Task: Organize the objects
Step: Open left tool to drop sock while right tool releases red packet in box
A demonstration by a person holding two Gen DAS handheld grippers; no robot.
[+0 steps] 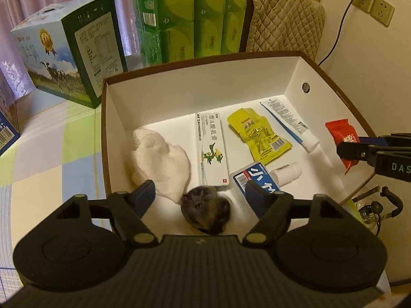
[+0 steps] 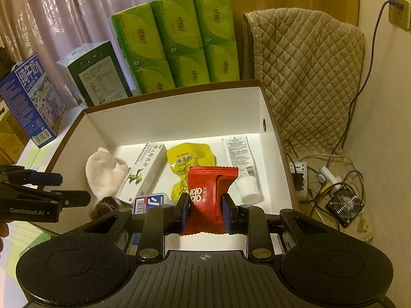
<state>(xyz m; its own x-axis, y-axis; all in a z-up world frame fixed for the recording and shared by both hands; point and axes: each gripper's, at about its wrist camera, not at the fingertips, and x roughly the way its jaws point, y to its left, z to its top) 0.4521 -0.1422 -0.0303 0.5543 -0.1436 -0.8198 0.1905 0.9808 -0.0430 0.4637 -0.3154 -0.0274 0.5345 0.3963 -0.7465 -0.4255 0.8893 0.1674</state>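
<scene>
A white-lined cardboard box holds a white cloth, a white-green medicine carton, a yellow packet, a white tube, a blue-white pack, a small white bottle and a dark fuzzy ball. My left gripper hangs open over the ball. My right gripper is shut on a red snack packet above the box's near right side.
Green tissue packs and milk cartons stand behind the box. A quilted cover is at the right. Power strips, cables and a small fan lie on the floor at the right.
</scene>
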